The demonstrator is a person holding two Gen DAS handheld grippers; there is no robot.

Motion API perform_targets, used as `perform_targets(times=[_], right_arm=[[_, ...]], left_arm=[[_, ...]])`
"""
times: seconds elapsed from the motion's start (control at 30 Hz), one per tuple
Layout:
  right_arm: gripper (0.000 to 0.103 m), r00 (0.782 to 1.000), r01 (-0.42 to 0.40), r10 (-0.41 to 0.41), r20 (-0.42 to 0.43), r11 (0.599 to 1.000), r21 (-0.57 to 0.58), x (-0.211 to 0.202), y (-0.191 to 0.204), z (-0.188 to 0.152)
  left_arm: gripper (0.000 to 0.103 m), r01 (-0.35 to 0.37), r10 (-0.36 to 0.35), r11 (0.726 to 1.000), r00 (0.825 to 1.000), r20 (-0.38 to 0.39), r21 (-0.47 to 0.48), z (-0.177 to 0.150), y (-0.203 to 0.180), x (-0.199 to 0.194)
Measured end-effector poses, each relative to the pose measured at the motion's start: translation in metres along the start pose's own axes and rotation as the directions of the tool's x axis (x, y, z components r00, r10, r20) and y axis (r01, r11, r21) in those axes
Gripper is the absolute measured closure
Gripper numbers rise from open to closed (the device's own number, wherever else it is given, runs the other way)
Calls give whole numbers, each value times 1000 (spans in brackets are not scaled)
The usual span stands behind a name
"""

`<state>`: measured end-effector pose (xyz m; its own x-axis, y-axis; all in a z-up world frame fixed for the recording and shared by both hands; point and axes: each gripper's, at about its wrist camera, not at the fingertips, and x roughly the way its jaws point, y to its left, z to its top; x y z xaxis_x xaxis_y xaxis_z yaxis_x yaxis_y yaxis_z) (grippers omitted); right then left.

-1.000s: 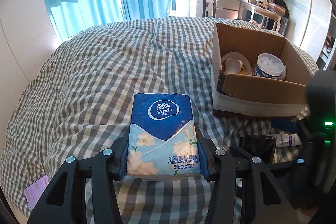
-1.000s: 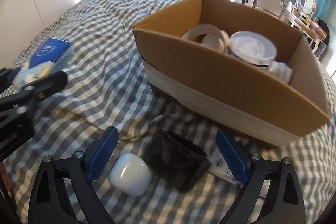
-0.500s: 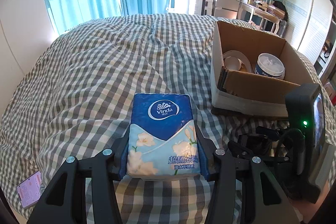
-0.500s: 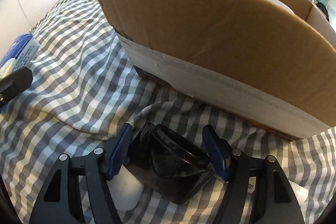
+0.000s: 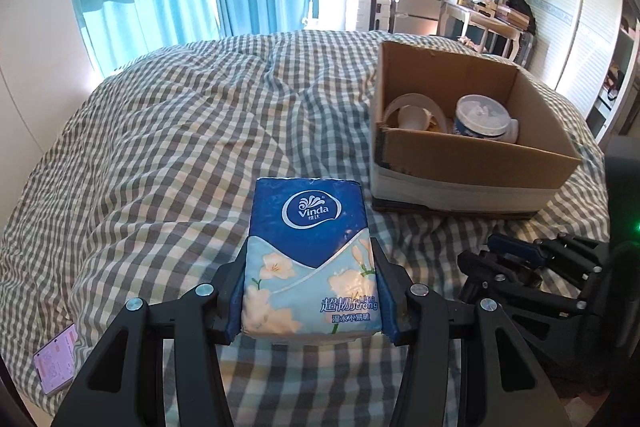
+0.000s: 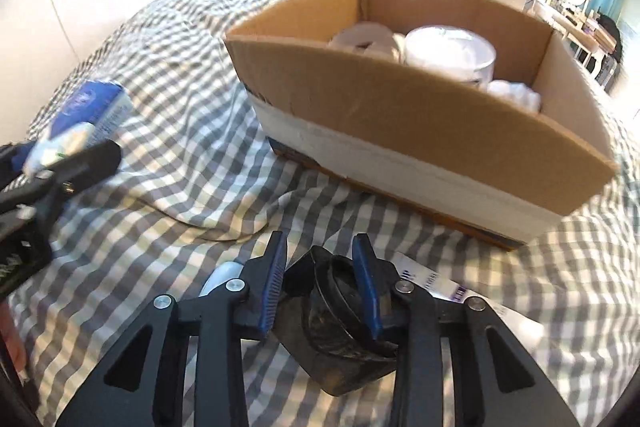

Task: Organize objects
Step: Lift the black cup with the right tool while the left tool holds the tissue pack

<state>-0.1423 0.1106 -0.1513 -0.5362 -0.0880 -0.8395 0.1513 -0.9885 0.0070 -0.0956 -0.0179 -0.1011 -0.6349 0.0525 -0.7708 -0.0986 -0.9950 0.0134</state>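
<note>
My left gripper (image 5: pixel 309 253) is shut on a blue Vinda tissue pack (image 5: pixel 308 219), held over the checked bedspread; the pack (image 6: pixel 88 111) also shows at the left of the right wrist view. My right gripper (image 6: pixel 320 241) has its jaws closing on a black plastic cup (image 6: pixel 336 347) lying on its side. One blue pad presses the cup's outer wall and the other sits at its rim. In the left wrist view the right gripper (image 5: pixel 516 255) is low at the right. A cardboard box (image 6: pixel 400 115) stands just behind, also seen as the box (image 5: pixel 472 163).
The box holds a tape roll (image 5: pixel 412 111), a white round tub (image 5: pixel 482 119) and a crumpled white item (image 6: pixel 516 95). A white earbud case (image 6: pixel 224 273) and a white labelled tube (image 6: pixel 432 279) lie beside the cup. A pink card (image 5: pixel 56 367) lies near the bed's edge.
The right gripper's jaws came together from wide apart onto the black cup, after dipping close to the box wall and then rising a little. The left gripper kept its hold and stayed put.
</note>
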Motion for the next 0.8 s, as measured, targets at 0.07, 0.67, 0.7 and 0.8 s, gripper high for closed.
perform_targets(times=[0.07,0.67,0.7,0.8], right_arm=[[71,1000,-1,1,13,1000,4,-8,0,3],[73,986,43,-41,160,999,-6,-114,5,10],[74,985,40,-39,167,999,-5,-120,4,12],[88,982,37,-34,188,999,-11,-135,1,18]], left_arm=[[50,3,-3,1000,1000,9,10,0,-5,-6],[50,90,-93,995,993,73,53,8,-28,-65],[50,108,-111,993,991,72,49,10,-29,-67],[50,134,-138,990,987,78,49,19,-31,-73]])
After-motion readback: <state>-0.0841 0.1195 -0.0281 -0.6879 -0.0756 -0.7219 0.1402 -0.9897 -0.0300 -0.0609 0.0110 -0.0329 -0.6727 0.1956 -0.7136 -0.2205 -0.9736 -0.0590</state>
